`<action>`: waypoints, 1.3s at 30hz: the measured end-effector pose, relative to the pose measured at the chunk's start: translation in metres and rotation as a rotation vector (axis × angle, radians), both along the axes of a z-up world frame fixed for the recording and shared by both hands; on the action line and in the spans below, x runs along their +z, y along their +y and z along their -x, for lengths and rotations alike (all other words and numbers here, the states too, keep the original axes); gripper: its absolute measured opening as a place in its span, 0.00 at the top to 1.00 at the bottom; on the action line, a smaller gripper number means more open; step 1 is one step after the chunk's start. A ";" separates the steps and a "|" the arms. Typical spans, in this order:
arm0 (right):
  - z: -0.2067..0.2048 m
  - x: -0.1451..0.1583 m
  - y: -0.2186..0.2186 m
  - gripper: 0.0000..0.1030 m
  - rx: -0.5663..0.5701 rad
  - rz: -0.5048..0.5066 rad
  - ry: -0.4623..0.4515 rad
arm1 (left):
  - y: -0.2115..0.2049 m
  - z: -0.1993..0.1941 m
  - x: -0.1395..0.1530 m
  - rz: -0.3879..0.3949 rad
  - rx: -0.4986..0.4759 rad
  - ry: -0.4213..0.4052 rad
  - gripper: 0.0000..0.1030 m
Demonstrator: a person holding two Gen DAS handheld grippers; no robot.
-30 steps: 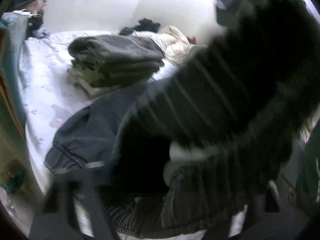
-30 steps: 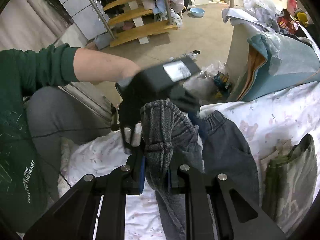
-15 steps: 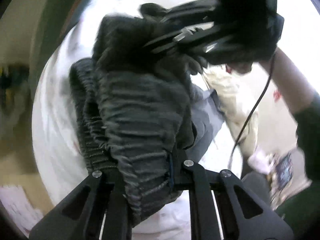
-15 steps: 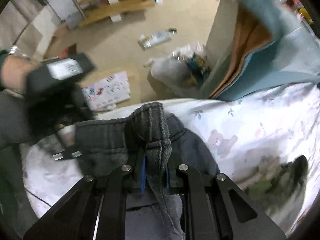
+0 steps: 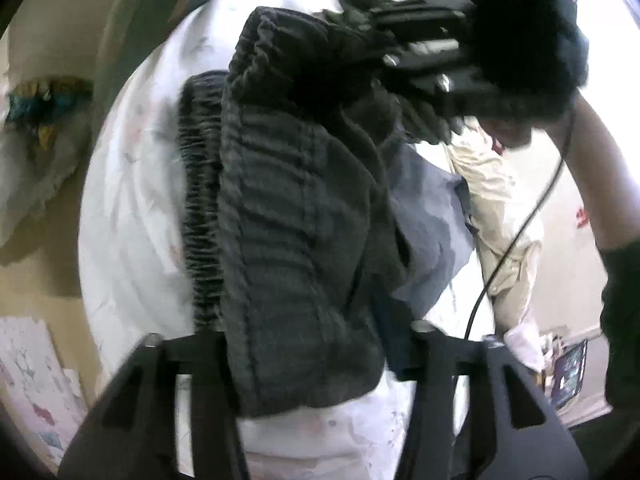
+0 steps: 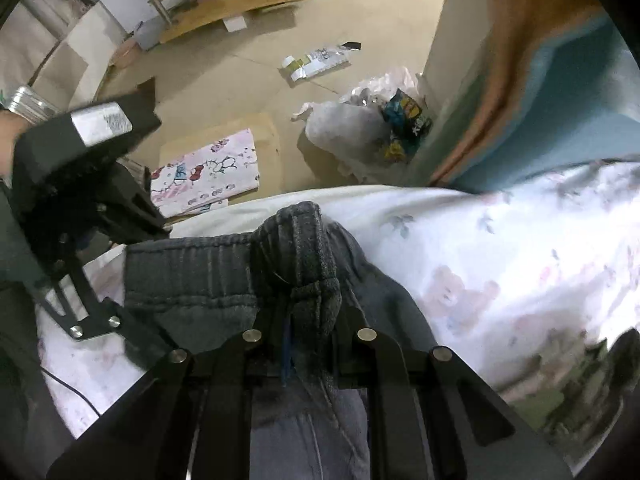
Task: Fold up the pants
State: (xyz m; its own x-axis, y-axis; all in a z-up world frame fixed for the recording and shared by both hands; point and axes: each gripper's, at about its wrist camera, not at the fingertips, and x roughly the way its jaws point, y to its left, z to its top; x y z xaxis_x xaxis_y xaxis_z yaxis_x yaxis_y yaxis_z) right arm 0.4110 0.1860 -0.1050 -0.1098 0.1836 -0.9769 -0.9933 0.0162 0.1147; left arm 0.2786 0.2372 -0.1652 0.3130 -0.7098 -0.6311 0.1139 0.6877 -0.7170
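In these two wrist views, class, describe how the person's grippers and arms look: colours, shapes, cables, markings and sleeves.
Both grippers are matte black. The right gripper has flat angular finger arms with round silver rivets. The left gripper has a boxy body bearing a silvery label and a thin black cable. From the left gripper camera, another black cable hangs near a bare forearm ending in a dark green sleeve.

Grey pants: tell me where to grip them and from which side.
Grip the grey pants at the ribbed elastic waistband, one gripper near each end, coming from the bed's floor-side edge. That thick gathered band bunches firmly, as in the right gripper and left gripper.
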 end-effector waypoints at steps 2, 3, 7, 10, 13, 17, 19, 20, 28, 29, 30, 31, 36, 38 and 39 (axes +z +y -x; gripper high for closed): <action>-0.005 -0.001 -0.006 0.86 -0.006 0.021 -0.013 | -0.002 0.001 0.008 -0.026 0.007 -0.024 0.38; -0.005 -0.002 -0.005 0.86 -0.005 0.026 -0.013 | -0.003 0.003 0.011 -0.040 0.011 -0.041 0.38; -0.007 -0.026 0.007 0.86 -0.011 0.040 0.004 | -0.003 0.008 0.006 -0.118 0.000 -0.068 0.60; -0.006 -0.044 0.019 0.86 -0.010 0.043 0.023 | 0.000 0.011 -0.003 -0.096 -0.006 -0.060 0.72; -0.012 -0.053 0.021 0.85 -0.029 0.053 0.056 | 0.000 0.014 -0.003 -0.131 -0.011 -0.078 0.74; -0.019 -0.045 0.015 0.52 -0.107 0.057 0.001 | -0.003 0.012 0.000 -0.132 -0.002 -0.040 0.69; -0.021 -0.022 -0.002 0.47 -0.134 0.002 0.005 | -0.002 0.016 0.003 -0.173 -0.016 -0.036 0.63; -0.021 -0.011 -0.012 0.47 -0.144 -0.023 -0.006 | 0.006 0.020 0.006 -0.211 -0.022 -0.036 0.56; -0.052 0.037 -0.194 0.44 -0.445 -0.088 -0.154 | 0.009 0.032 0.075 -0.428 0.061 -0.236 0.55; -0.053 0.027 -0.213 0.44 -0.471 -0.054 -0.176 | 0.005 0.024 0.082 -0.463 0.087 -0.255 0.56; -0.054 0.014 -0.228 0.44 -0.496 -0.021 -0.207 | 0.002 0.018 0.089 -0.484 0.136 -0.277 0.57; -0.055 -0.003 -0.242 0.44 -0.523 0.006 -0.223 | 0.000 0.013 0.092 -0.478 0.163 -0.299 0.57; -0.046 -0.041 -0.236 0.46 -0.501 -0.032 -0.234 | -0.045 -0.034 0.037 -0.506 0.009 -0.098 0.68; -0.044 -0.053 -0.221 0.46 -0.471 -0.044 -0.241 | -0.051 -0.038 0.015 -0.581 0.011 -0.077 0.73; -0.045 -0.060 -0.213 0.46 -0.456 -0.042 -0.246 | -0.051 -0.038 0.012 -0.581 0.022 -0.090 0.73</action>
